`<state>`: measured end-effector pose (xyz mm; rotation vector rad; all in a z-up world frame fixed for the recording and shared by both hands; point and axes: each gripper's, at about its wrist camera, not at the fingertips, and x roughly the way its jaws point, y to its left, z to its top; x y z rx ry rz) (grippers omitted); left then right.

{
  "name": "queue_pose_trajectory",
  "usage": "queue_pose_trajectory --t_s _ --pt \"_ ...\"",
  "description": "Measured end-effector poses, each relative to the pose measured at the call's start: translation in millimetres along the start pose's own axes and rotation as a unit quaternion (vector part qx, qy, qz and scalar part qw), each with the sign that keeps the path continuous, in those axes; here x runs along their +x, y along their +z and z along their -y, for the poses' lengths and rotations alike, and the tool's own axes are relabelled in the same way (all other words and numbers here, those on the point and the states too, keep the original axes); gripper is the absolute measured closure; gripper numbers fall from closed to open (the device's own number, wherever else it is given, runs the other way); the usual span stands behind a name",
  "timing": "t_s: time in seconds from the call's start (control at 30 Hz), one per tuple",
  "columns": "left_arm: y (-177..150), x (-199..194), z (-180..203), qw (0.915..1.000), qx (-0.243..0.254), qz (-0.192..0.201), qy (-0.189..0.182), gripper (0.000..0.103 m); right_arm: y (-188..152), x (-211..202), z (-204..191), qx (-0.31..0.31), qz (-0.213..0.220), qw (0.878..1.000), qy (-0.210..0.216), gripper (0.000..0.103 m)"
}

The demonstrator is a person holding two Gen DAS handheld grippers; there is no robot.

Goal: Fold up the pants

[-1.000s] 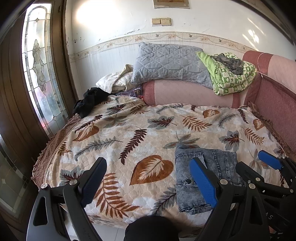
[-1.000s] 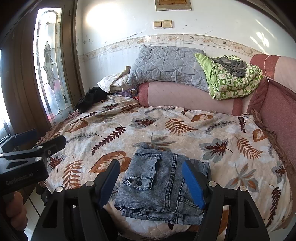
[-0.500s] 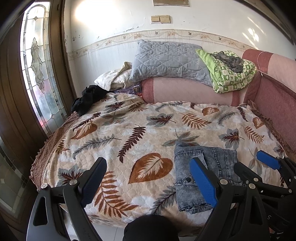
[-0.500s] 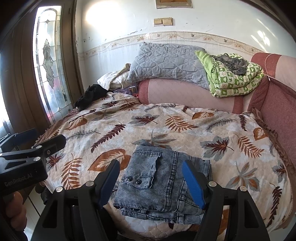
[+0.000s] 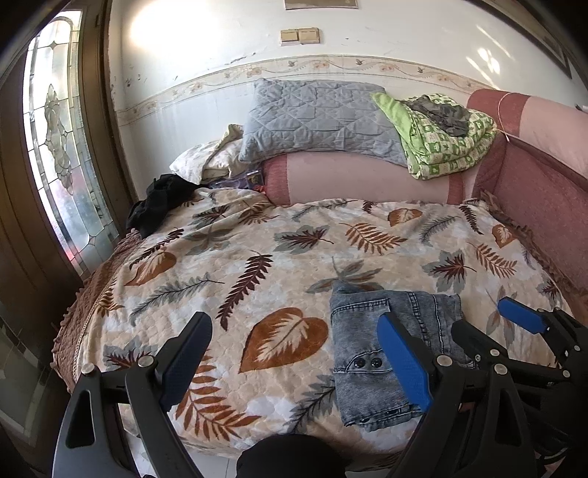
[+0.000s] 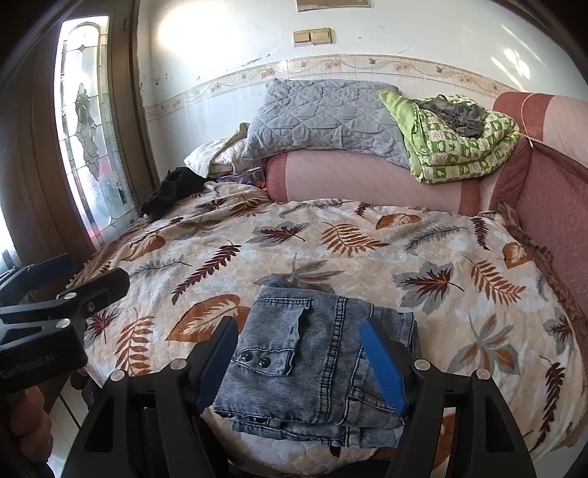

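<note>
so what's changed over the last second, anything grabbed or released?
Nothing grabbed or released. Both cameras drift very slightly, so the scene shifts a little in frame. The folded jeans lie in the same spot on the leaf-print bedspread. The left gripper and right gripper stay open and empty, clear of the fabric.

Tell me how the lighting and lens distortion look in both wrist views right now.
Left wrist view: sun glare washes out the white wall, the fisheye bows the wall border, and the folded jeans look sharp. Right wrist view: the same glare on the wall, the stained-glass window backlit, corners dark.
</note>
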<state>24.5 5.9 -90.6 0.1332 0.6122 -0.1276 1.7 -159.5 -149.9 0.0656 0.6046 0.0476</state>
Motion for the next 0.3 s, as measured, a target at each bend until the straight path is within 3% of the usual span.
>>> queue_pose_trajectory --t_s 0.3 --pt "5 16 10 0.9997 0.006 -0.011 -0.019 0.011 0 13 10 0.012 -0.008 1.000 -0.002 0.030"
